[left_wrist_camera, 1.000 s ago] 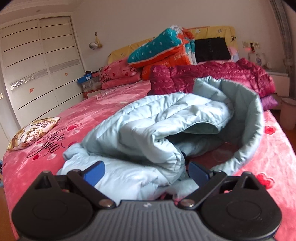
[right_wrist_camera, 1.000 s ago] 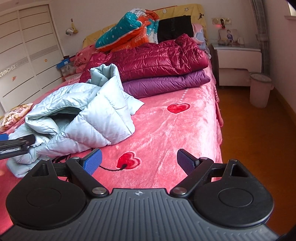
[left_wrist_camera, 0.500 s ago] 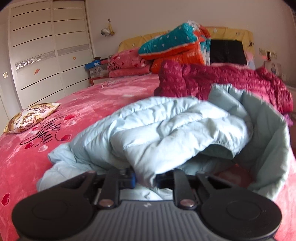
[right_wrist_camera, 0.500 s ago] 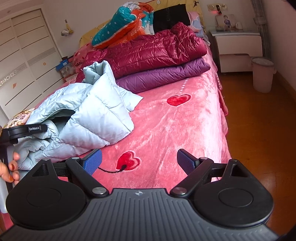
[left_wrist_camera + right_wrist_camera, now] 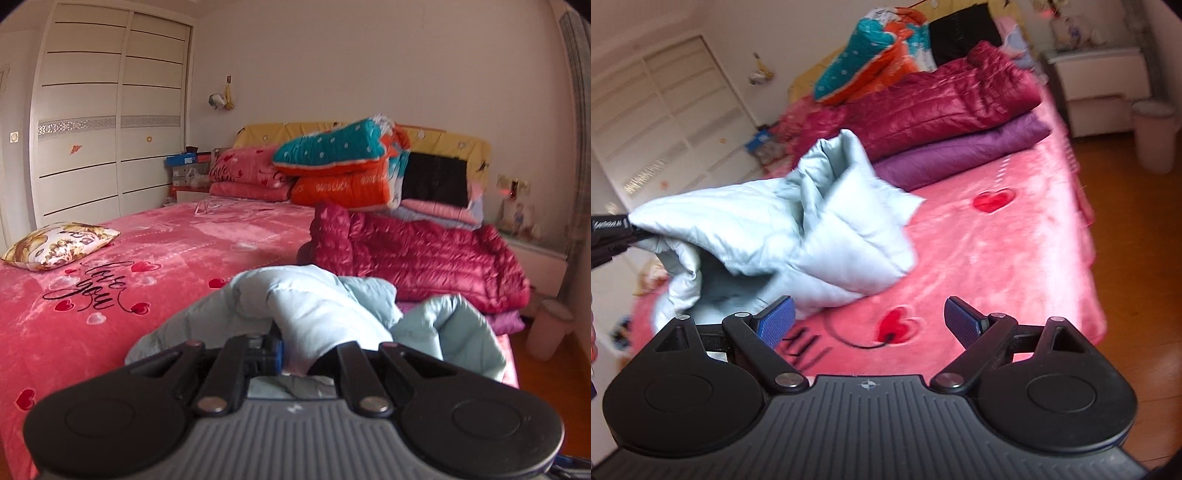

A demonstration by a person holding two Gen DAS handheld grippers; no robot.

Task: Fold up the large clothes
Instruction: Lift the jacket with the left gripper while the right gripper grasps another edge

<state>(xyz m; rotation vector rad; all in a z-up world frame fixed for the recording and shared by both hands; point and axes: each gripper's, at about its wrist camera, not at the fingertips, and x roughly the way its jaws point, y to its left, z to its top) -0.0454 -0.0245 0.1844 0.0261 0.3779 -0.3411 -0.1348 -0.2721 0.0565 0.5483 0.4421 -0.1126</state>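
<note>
Left wrist: bedspread (image 5: 110, 258) reads "love you"; quilt (image 5: 343, 188) "GOOD LUCK".

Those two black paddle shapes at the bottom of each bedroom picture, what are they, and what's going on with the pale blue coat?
They are hand-held grippers: a person holds one in each hand, and a camera on each looks forward along its two fingers. The left one's picture shows the left gripper shut on a fold of the pale blue puffer coat, lifting it off the pink bedspread. The right one's picture shows the right gripper open and holding nothing, above the bedspread beside the coat. Farther up the bed lies a crimson puffer jacket on top of a purple one, with folded quilts at the headboard.
</note>
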